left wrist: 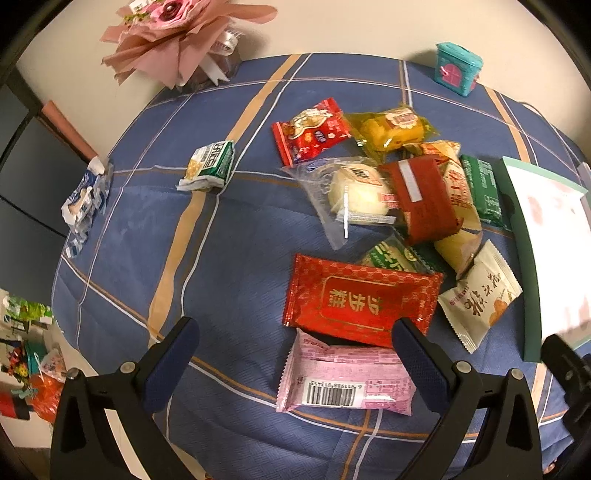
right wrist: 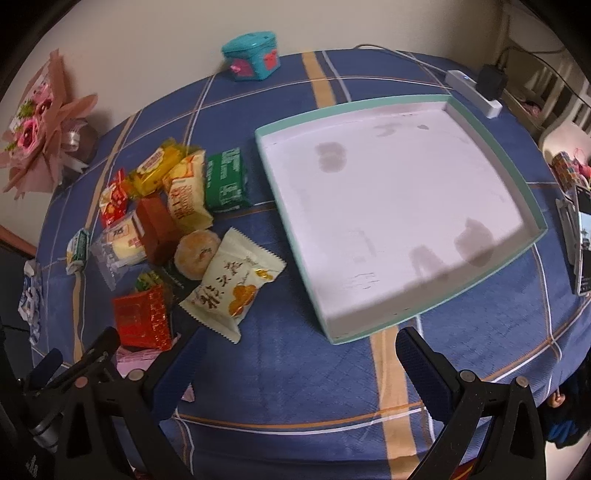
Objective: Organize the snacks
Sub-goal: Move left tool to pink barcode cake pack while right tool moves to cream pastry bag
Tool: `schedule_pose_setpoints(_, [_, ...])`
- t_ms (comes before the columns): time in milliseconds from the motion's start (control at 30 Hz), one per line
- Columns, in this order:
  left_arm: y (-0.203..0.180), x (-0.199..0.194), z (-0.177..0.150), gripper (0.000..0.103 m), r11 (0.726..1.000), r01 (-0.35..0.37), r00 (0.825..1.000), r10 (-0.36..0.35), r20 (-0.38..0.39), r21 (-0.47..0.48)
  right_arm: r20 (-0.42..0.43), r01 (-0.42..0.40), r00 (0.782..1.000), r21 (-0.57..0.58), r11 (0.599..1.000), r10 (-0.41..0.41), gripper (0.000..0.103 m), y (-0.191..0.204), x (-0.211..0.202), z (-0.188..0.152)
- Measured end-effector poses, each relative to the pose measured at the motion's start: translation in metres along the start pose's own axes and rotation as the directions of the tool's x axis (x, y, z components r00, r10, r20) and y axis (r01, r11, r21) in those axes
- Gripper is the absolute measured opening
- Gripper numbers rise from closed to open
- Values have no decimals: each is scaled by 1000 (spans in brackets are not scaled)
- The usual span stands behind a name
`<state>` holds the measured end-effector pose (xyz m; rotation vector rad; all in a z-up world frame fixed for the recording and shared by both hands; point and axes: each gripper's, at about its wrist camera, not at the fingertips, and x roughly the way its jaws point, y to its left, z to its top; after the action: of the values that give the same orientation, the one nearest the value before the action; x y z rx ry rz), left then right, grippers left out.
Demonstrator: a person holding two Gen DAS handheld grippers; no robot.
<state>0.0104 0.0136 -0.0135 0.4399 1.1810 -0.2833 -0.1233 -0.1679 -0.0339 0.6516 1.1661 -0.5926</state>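
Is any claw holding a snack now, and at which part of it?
Nothing is held. The left claw and the right claw are both open and empty above the tablecloth.

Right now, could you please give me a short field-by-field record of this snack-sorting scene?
surface: round table with blue plaid cloth
container: shallow teal-rimmed box, white inside, no snacks in it
snacks: loose pile left of the box, none sorted yet
nearest to left gripper: pink packet, partly under the red packet
apart from pile: green-white packet
left gripper: open, empty, over the pink packet
right gripper: open, empty, before the box
background: pink bouquet, teal tin
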Motion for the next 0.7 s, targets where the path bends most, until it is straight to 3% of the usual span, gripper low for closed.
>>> schedule_pose_setpoints(133, [10, 5, -1, 103, 999, 13, 1000, -15, -25, -41, -29, -14, 1000, -44, 999, 13, 103, 19, 10, 1])
schedule_pose_setpoints(167, [13, 7, 0, 103, 999, 10, 1000, -10, 8, -51, -38, -17, 999, -55, 998, 15, 103, 23, 13, 0])
schedule_pose_setpoints(400, [25, 21, -5, 103, 996, 24, 1000, -22, 22, -90, -88, -34, 996, -61, 998, 29, 103, 41, 28, -5])
schedule_pose_setpoints(567, [22, 31, -11, 103, 994, 81, 996, -82, -16, -80, -43, -47, 998, -36, 998, 45, 103, 35, 13, -9])
schedule_pose_setpoints(700, [0, 37, -18, 103, 987, 158, 987, -158, -38, 9, 15, -44, 999, -24, 999, 44, 103, 26, -4, -13])
